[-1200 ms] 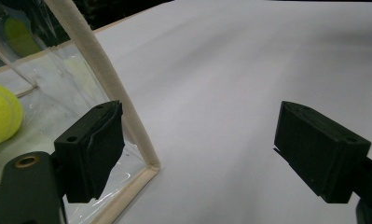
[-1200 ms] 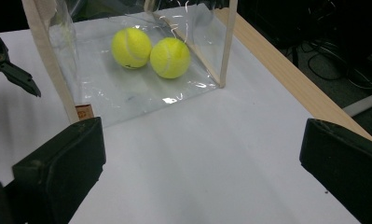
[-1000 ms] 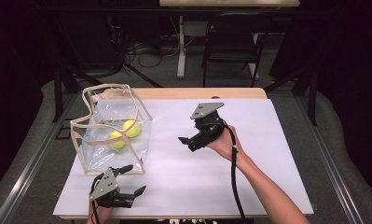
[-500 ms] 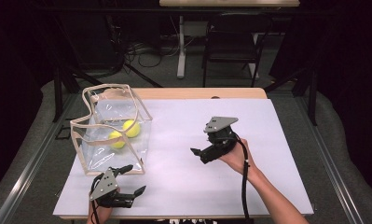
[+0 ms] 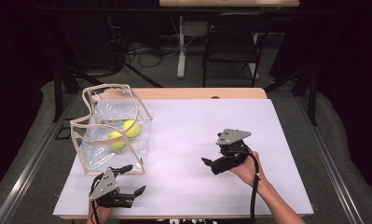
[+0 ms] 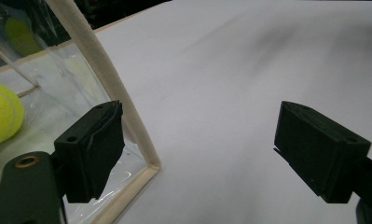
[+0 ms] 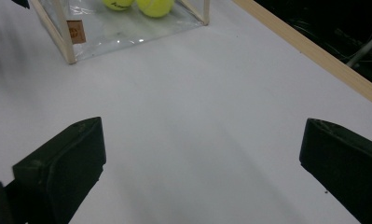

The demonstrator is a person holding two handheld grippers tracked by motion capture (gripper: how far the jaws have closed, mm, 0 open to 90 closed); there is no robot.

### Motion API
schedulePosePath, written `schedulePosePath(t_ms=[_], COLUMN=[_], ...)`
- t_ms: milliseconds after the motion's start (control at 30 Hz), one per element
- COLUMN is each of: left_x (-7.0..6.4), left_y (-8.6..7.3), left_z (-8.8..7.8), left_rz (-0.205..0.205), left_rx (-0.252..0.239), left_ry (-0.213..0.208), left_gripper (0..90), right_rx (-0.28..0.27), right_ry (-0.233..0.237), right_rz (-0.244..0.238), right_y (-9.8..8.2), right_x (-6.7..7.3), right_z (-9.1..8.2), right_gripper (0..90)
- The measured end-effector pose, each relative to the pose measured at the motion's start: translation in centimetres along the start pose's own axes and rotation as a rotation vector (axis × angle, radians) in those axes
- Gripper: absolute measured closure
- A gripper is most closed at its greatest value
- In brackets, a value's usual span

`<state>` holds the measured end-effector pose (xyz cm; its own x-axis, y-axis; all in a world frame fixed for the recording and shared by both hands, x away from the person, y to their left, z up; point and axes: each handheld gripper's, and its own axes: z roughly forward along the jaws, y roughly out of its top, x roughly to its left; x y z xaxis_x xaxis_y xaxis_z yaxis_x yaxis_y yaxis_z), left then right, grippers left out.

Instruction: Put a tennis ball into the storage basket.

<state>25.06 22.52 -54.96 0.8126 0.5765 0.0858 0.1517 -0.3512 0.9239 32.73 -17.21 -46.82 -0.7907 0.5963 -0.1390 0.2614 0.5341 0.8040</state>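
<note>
A clear plastic bag [image 5: 104, 140] with beige trim stands open at the table's left, with two yellow tennis balls [image 5: 131, 128] [image 5: 117, 139] inside it. My left gripper [image 5: 134, 178] rests near the front edge just below the bag's near corner, open and holding nothing. In the left gripper view the bag's corner trim [image 6: 123, 121] passes just beside my left jaw, and one ball [image 6: 2, 114] shows through the plastic. My right gripper [image 5: 210, 164] is over the white sheet right of centre, open and pointing left. From my right gripper [image 7: 197, 158] the bag [image 7: 127, 28] and both balls [image 7: 155, 5] lie far ahead.
A white sheet [image 5: 197, 121] covers the table, with a wooden strip [image 5: 202, 93] along the far edge. A black chair [image 5: 230, 46] and cables sit on the floor beyond. A small brown label [image 7: 74, 31] hangs on the bag's trim.
My right gripper has moved from the table's middle toward the person and to the right, away from the bag. The left gripper and the bag have stayed put.
</note>
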Motion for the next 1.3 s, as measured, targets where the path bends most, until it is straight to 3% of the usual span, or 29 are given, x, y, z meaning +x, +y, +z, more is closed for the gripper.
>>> schedulePosePath(t_ms=[800, 1300], left_x=[0.0, 0.0], left_y=[0.0, 0.0], left_z=[0.1, 0.2], left_rz=[0.001, 0.001], left_rx=[0.005, 0.012], left_ry=[0.002, 0.006], left_gripper=[16.0, 16.0], right_rx=[0.034, 0.025], right_ry=[-0.061, -0.092], right_rz=[0.06, 0.106], right_y=[-6.7, -10.3], right_x=[0.2, 0.9], right_z=[-2.3, -3.2], right_gripper=[0.0, 0.0])
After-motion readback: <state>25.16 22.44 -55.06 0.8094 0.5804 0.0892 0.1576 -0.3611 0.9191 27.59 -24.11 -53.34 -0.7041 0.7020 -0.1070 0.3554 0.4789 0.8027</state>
